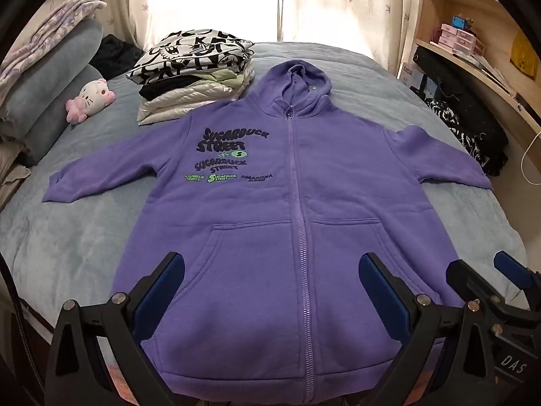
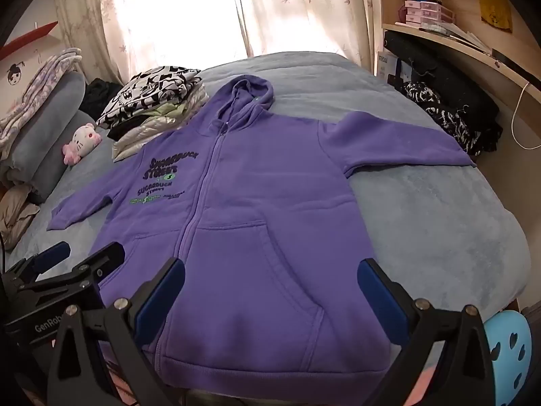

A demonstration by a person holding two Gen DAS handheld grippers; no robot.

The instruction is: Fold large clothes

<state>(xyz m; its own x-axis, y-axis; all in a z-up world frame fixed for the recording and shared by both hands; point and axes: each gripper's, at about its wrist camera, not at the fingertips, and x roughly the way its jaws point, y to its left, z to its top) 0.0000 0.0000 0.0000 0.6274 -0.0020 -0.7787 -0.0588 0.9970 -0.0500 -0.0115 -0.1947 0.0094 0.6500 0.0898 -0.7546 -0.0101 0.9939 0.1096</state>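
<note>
A purple zip-up hoodie [image 1: 290,203] lies flat and face up on the bed, sleeves spread to both sides, hood at the far end; it also shows in the right wrist view [image 2: 243,209]. My left gripper [image 1: 270,274] is open and empty, hovering above the hoodie's lower front near the hem. My right gripper [image 2: 270,277] is open and empty above the hoodie's right pocket and hem. The right gripper shows at the right edge of the left wrist view [image 1: 487,274], and the left gripper shows at the left of the right wrist view [image 2: 84,253].
A stack of folded clothes [image 1: 196,77] sits beyond the left shoulder. A plush cat toy [image 1: 89,99] and pillows [image 1: 50,77] lie at the left. Dark clothes [image 1: 470,135] hang off the bed's right edge by a desk [image 2: 473,50]. Grey-blue bedspread [image 1: 67,237] surrounds the hoodie.
</note>
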